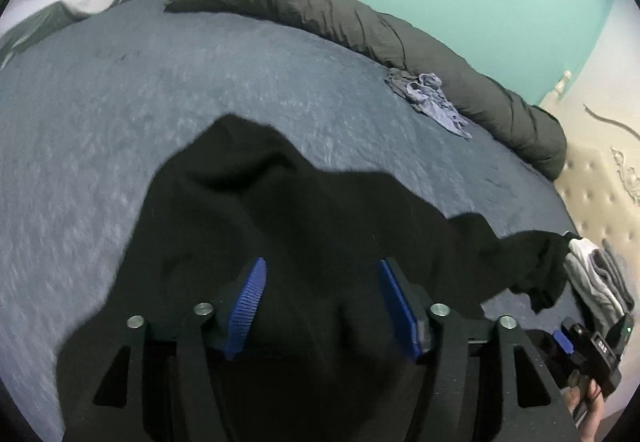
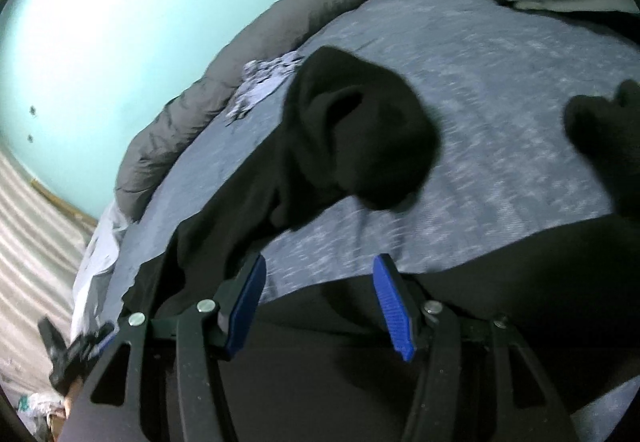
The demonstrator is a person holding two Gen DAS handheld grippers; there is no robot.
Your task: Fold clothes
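Both grippers, left gripper (image 1: 322,302) and right gripper (image 2: 318,302), are hovering wide apart over the black garment (image 1: 280,209); flattening its bunched sleeve (image 2: 360,129) seems wise.

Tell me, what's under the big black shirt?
The black garment lies on the blue bedspread, which shows all around it. Whether anything else hides beneath the cloth cannot be seen.

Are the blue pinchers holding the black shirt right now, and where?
No. Both the left gripper and the right gripper are open over the black garment, gripping nothing.
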